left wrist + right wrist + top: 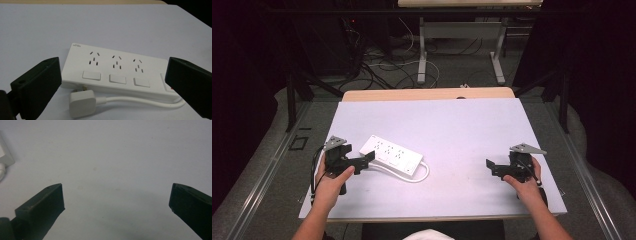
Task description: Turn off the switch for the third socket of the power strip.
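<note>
A white power strip (392,155) lies on the white table (452,125), left of centre, with three sockets and a switch under each (117,68). Its white cable (419,176) loops along the near side and ends in a plug (82,103) lying loose beside the strip. My left gripper (371,156) is open, jaws pointing at the strip's left end, a short way off (113,75). My right gripper (490,165) is open above bare table at the right, nothing between its jaws (116,195). A corner of the strip (5,153) shows at the far left there.
The table's wooden far edge (427,94) borders a floor with cables and a desk frame (459,47). Metal rails (272,165) run along both sides of the table. A person's forearms come in from the near edge.
</note>
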